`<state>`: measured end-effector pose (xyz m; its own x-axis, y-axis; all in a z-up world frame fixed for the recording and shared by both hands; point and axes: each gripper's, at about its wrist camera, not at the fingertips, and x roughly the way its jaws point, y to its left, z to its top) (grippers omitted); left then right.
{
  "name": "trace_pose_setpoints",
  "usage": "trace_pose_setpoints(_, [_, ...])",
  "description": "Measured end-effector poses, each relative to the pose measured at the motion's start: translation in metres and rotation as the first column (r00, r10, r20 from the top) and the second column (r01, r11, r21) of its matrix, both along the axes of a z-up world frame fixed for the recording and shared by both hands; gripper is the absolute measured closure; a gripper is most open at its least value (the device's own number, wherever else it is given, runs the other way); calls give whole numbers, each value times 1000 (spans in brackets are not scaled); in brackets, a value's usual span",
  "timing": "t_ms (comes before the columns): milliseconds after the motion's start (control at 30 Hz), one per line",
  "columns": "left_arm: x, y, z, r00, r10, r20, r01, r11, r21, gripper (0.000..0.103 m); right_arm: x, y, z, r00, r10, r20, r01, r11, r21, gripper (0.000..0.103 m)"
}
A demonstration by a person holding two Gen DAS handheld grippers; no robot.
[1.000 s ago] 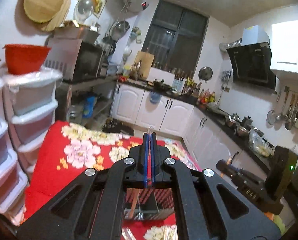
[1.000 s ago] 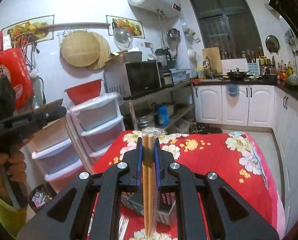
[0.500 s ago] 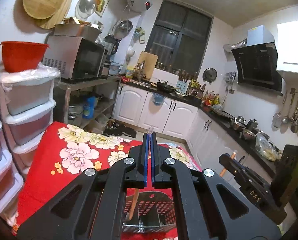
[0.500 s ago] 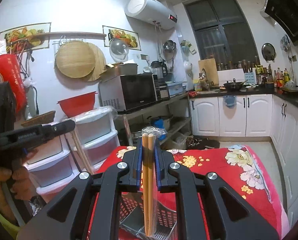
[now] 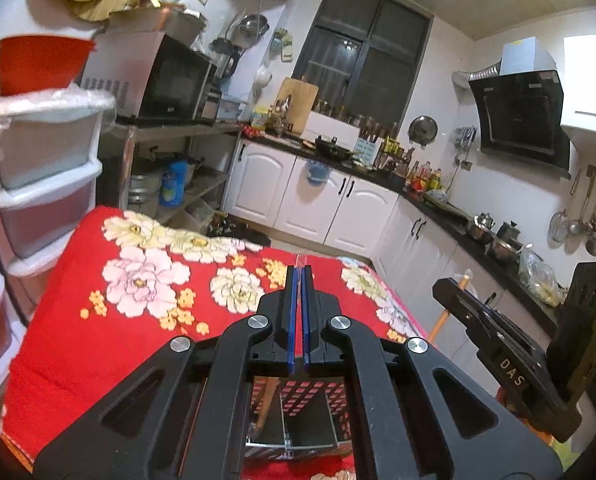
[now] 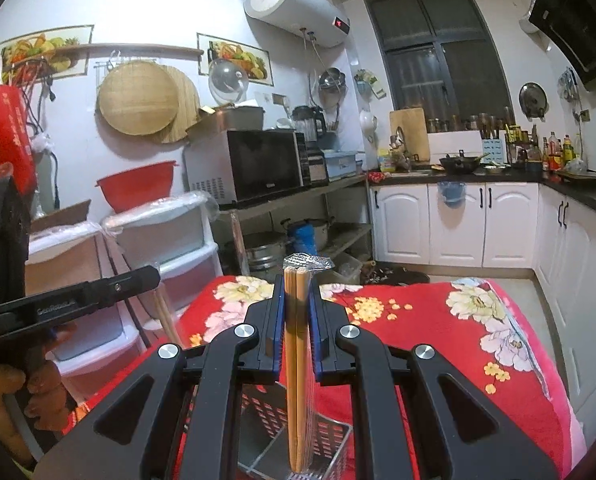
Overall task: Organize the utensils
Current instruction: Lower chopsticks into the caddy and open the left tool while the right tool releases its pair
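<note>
My right gripper (image 6: pixel 297 280) is shut on a wrapped pair of wooden chopsticks (image 6: pixel 296 364), held upright, their lower ends inside a perforated metal utensil holder (image 6: pixel 330 436) on the red floral cloth. My left gripper (image 5: pixel 298 276) is shut on a thin clear-wrapped item; from the right wrist view a pair of chopsticks (image 6: pixel 166 318) hangs below it. The same holder (image 5: pixel 298 416) shows under the left gripper, with a wooden stick (image 5: pixel 267 408) leaning in its left compartment. The right gripper shows at the right of the left wrist view (image 5: pixel 450 290), the left gripper at the left of the right wrist view (image 6: pixel 150 276).
The table with the red floral cloth (image 5: pixel 110 320) stands in a kitchen. Stacked plastic drawers (image 5: pixel 42 184) with a red basin (image 5: pixel 38 62) stand left of it. White cabinets (image 5: pixel 330 204) and a black counter run behind and to the right.
Both grippers have risen and tilted, so more of the table and of the metal holder shows below them. The right gripper's chopsticks now reach into the holder.
</note>
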<state>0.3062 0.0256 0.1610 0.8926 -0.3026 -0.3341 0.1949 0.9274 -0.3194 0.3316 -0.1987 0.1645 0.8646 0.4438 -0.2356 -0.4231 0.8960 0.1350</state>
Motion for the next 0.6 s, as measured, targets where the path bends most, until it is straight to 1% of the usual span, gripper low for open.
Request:
trace_pose_setpoints(133, [6, 0, -19, 999, -5, -35, 4, 1000, -4, 103, 7, 1, -18, 1000, -2, -30, 3, 1000, 10, 92])
trace_pose_setpoints(267, [10, 2, -33, 998, -4, -62, 3, 1000, -13, 103, 11, 2, -30, 999, -11, -41, 10, 1000, -8, 92])
trace_pose_setpoints(433, [8, 5, -40, 998, 8, -63, -9, 1000, -9, 103, 12, 0, -40, 998, -16, -60, 16, 1000, -10, 92])
trace_pose_setpoints(600, [3, 10, -40, 998, 26, -59, -26, 1000, 2, 103, 10, -7, -43, 997, -26, -78, 27, 1000, 4, 92])
